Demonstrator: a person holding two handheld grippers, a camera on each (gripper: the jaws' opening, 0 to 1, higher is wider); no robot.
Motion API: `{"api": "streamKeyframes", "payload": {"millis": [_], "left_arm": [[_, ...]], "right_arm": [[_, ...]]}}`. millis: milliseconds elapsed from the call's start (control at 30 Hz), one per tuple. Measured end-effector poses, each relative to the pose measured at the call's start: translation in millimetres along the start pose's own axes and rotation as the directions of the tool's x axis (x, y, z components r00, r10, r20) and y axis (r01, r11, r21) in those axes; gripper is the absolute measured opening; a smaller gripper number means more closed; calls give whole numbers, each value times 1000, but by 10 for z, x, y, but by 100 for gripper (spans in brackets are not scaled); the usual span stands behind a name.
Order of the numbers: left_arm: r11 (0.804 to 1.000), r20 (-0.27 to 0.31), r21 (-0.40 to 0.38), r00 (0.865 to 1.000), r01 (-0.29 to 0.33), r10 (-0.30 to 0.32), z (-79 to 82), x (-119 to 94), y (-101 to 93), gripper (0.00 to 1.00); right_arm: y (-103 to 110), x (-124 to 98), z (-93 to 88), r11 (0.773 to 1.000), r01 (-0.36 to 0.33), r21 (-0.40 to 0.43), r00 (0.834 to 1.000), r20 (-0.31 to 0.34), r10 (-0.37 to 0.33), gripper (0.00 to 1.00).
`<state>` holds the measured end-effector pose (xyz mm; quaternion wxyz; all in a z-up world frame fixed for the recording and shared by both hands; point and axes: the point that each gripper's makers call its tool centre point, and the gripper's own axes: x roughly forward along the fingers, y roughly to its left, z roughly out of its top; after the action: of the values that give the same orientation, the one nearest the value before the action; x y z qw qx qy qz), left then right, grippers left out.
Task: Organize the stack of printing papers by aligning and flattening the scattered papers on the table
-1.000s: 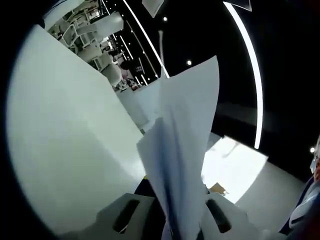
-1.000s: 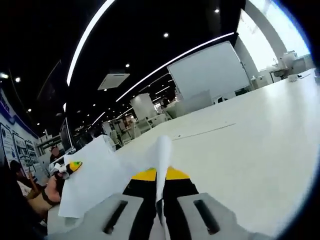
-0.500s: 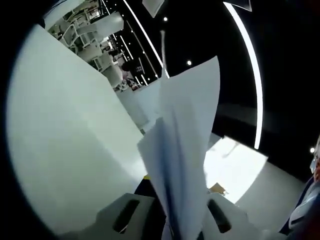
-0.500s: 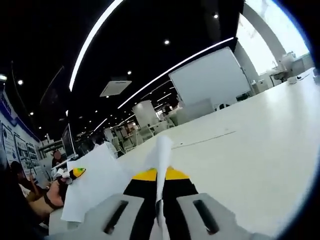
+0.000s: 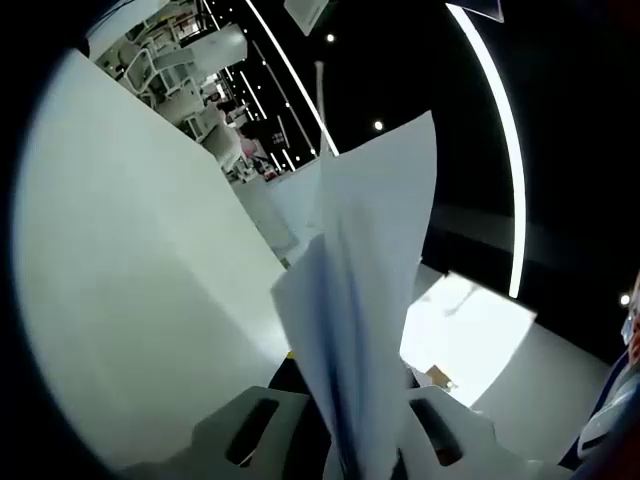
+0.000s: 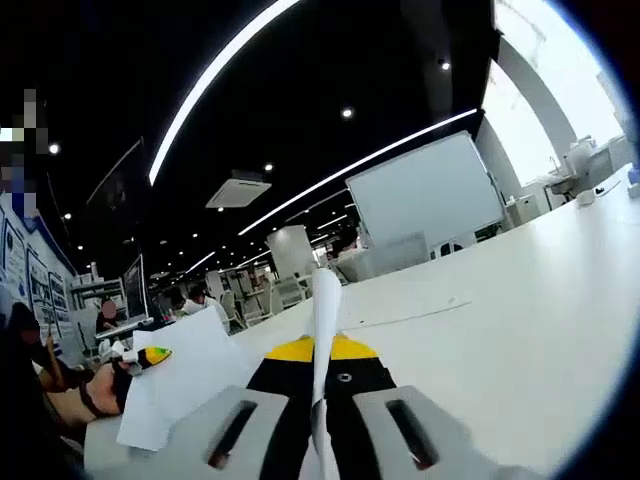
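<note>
A sheaf of white printing papers (image 5: 365, 290) rises from between the jaws of my left gripper (image 5: 355, 445), which is shut on its lower edge; the sheets fan apart and lean to the right. In the right gripper view the same papers (image 6: 322, 320) stand edge-on in my right gripper (image 6: 320, 425), shut on them above its yellow and black base. One sheet (image 6: 185, 385) spreads away to the left, where a hand (image 6: 90, 390) holds the left gripper (image 6: 145, 357) by its yellow-green tip. The white table (image 6: 500, 340) lies below the lifted papers.
The white table (image 5: 130, 300) runs along the left of the left gripper view. A large white board (image 6: 425, 195) stands beyond the table's far edge. Desks and seated people are at the far left. A sleeve (image 5: 610, 425) shows at the lower right.
The right gripper view has tilted up a little, so table and board sit lower in it. Both grippers still hold the papers; the left gripper view is nearly the same.
</note>
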<state>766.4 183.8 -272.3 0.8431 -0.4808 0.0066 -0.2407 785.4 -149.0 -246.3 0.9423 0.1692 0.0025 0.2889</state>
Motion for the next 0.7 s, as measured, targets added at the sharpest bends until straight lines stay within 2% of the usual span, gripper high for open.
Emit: {"api": "streamKeyframes", "payload": {"millis": [267, 400, 700], "left_arm": [[1000, 1, 2, 1000, -1, 1, -17, 3, -21, 7], [1000, 0, 4, 1000, -2, 2, -29, 6, -27, 7], [1000, -2, 5, 1000, -3, 3, -11, 15, -2, 7]], "right_arm": [[35, -10, 51, 1000, -1, -26, 1000, 19, 1, 0], [61, -42, 152, 999, -4, -52, 998, 64, 7, 0], [89, -31, 202, 996, -2, -93, 997, 81, 9, 0]]}}
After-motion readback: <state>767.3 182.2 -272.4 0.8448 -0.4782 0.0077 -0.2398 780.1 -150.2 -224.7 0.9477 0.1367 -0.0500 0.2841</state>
